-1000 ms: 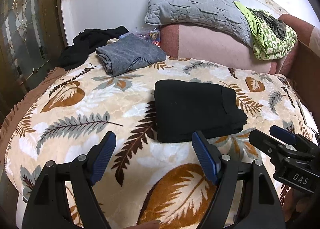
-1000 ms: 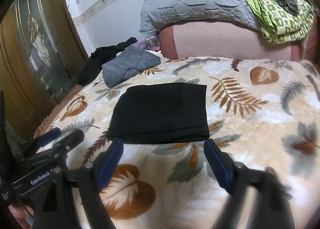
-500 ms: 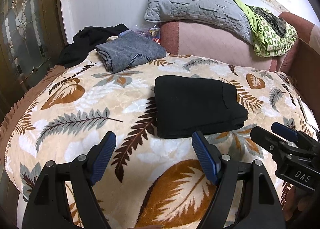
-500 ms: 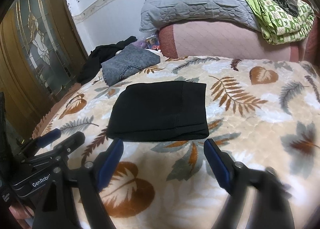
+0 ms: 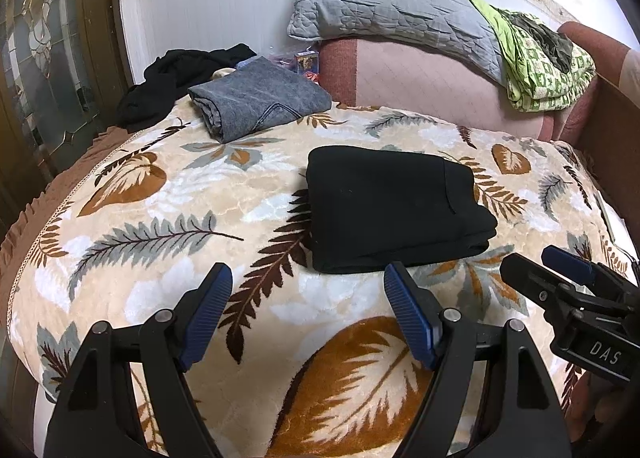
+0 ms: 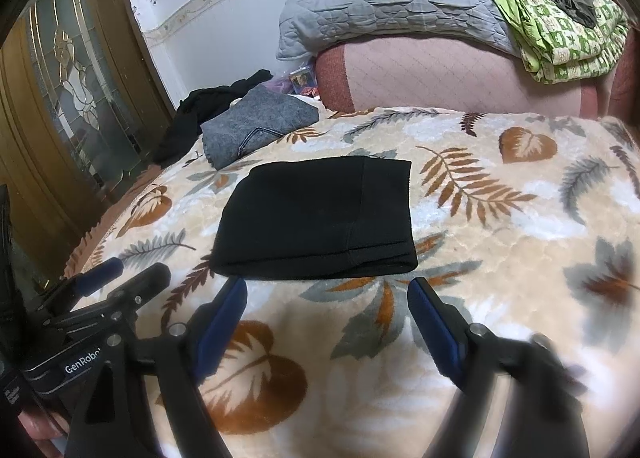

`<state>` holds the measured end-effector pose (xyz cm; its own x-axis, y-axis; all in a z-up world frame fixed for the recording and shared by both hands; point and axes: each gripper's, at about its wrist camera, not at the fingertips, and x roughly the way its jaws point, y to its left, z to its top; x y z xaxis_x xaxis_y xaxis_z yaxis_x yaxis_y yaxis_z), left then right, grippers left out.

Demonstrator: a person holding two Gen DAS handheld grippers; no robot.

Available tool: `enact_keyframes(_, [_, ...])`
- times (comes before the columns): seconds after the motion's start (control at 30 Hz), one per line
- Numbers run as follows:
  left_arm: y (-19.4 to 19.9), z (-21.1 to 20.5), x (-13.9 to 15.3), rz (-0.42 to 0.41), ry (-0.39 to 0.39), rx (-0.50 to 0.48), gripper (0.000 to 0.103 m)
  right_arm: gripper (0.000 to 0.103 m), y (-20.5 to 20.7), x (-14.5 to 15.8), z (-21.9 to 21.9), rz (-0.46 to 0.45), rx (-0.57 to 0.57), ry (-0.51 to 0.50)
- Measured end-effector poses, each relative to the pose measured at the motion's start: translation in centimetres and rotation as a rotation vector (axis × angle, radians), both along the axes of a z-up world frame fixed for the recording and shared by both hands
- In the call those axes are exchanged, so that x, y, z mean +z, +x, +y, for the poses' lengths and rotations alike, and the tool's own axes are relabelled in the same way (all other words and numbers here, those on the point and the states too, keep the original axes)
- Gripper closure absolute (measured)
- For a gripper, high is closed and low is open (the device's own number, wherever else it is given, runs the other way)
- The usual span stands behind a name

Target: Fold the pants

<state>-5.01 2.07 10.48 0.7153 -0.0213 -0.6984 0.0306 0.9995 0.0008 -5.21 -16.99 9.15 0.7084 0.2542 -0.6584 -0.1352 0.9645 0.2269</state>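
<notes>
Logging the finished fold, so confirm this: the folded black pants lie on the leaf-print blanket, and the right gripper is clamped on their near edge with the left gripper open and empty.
Wrong on one count. The right gripper is not clamped on the folded black pants: the right wrist view shows its fingers apart, short of the near edge. The pants do lie on the leaf-print blanket, and the left gripper is open and empty.

folded black pants [image 6: 316,218] on leaf-print blanket [image 6: 500,258]

A bed covered by a cream leaf-patterned blanket [image 5: 168,218] stands against a white wall [image 5: 208,6] with a patterned border strip, a wooden door with leaded glass [image 6: 76,90] at its left, under even indoor light.
</notes>
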Motion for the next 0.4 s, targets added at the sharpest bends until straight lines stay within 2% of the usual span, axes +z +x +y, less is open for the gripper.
enact_keyframes(0.27, [-0.20, -0.11, 0.04, -0.008, -0.013, -0.008, 0.024, 0.020, -0.20, -0.11, -0.36, 0.003, -0.003, 0.004])
enact_keyframes(0.4, [-0.88, -0.74, 0.18, -0.037, 0.008, -0.036, 0.024, 0.020, -0.74, -0.08, -0.76, 0.001, -0.004, 0.003])
